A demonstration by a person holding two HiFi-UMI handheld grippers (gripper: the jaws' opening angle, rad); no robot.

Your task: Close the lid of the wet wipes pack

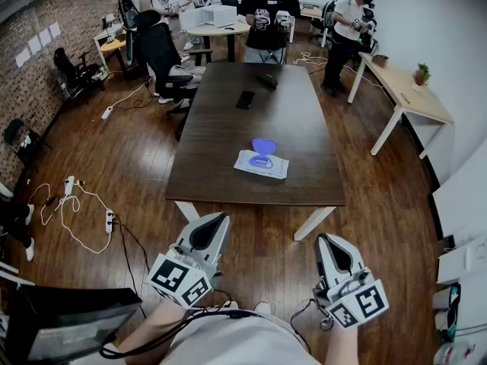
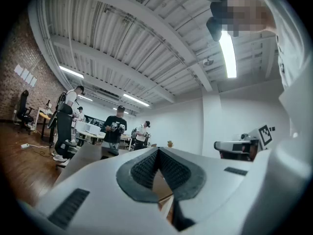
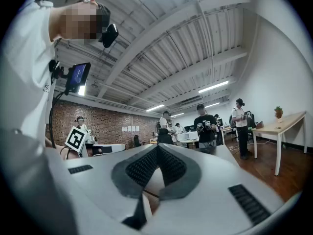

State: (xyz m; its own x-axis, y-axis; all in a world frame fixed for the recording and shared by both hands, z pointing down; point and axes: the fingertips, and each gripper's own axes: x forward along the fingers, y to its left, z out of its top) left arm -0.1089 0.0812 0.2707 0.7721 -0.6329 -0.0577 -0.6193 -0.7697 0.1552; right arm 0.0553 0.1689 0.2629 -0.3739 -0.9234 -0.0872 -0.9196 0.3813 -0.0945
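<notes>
The wet wipes pack point(image 1: 261, 164) lies flat on the dark wooden table point(image 1: 221, 166), near its front edge. Its purple lid point(image 1: 264, 146) stands open at the pack's far side. Both grippers hang low in front of the table, well short of the pack. My left gripper point(image 1: 216, 220) is at the lower left with its jaws shut and nothing between them. At the lower right, my right gripper point(image 1: 323, 239) is also shut and empty. In the left gripper view the left gripper point(image 2: 157, 151) shows its pads meeting at the tip, as does the right gripper point(image 3: 157, 147) in its own view.
A black phone point(image 1: 245, 99) and another black object point(image 1: 266, 80) lie further back on the table. A person point(image 1: 268, 17) stands at the far end. An office chair point(image 1: 160, 52) is at the table's left, a light desk point(image 1: 403, 90) at the right, cables point(image 1: 76, 211) on the floor.
</notes>
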